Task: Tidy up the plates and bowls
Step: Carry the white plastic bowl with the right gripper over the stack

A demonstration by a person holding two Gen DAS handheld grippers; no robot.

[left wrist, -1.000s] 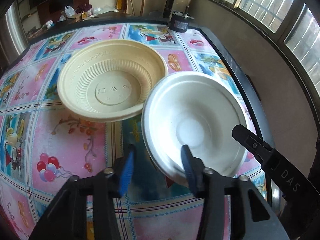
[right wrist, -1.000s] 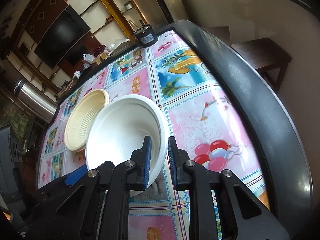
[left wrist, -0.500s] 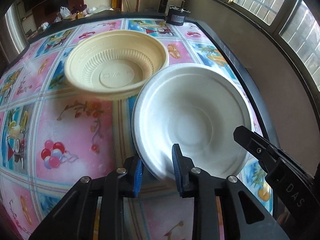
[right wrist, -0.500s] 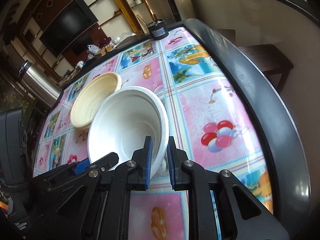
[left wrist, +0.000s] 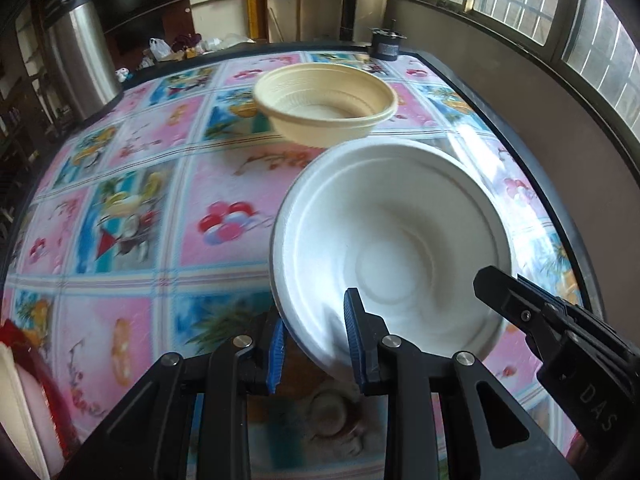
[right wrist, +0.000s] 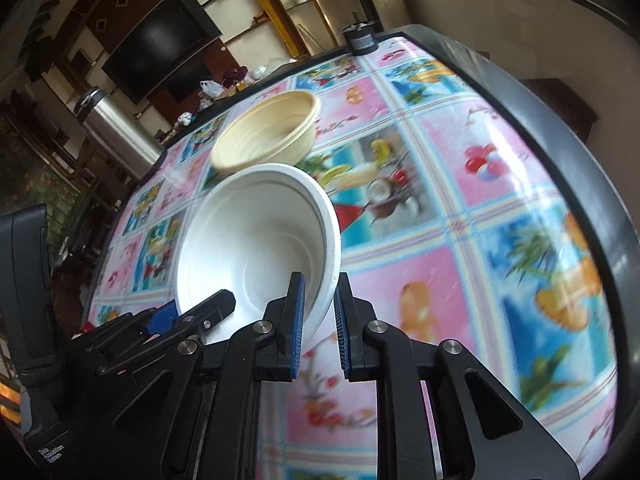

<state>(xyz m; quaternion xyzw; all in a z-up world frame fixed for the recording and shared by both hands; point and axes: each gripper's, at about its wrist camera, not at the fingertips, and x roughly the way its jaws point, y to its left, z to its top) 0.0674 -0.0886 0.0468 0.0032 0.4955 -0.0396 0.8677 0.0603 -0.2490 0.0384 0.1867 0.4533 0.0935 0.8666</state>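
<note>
1. The white round foam bowl [left wrist: 394, 248] is the landmark here; it is tilted, with both grippers on its near rim, and it looks lifted off the worktop [left wrist: 160, 184], which is covered in a glossy cloth of pink and blue picture squares.
2. The left gripper [left wrist: 314, 346] is clenched on the bowl's near-left rim: one blue pad sits inside the bowl, the other outside under the rim. Its jaws have just been closing, with the rim between them.
3. The right gripper [right wrist: 319, 318] grasps the bowl's near-right rim, its blue pads pressing the wall from inside and outside.
4. Beyond the white bowl, at its far edge, is the cream ribbed plastic bowl [left wrist: 326, 106], upright. From the left wrist view the two look just apart; I cannot tell whether they touch.
5. Far behind the white bowl, at the worktop's back edge, stands a small black cylindrical device [left wrist: 386, 42].
6. Off to the bowl's near left, at the frame edge, is something red and white [left wrist: 24, 392], too cut off to identify.
</note>
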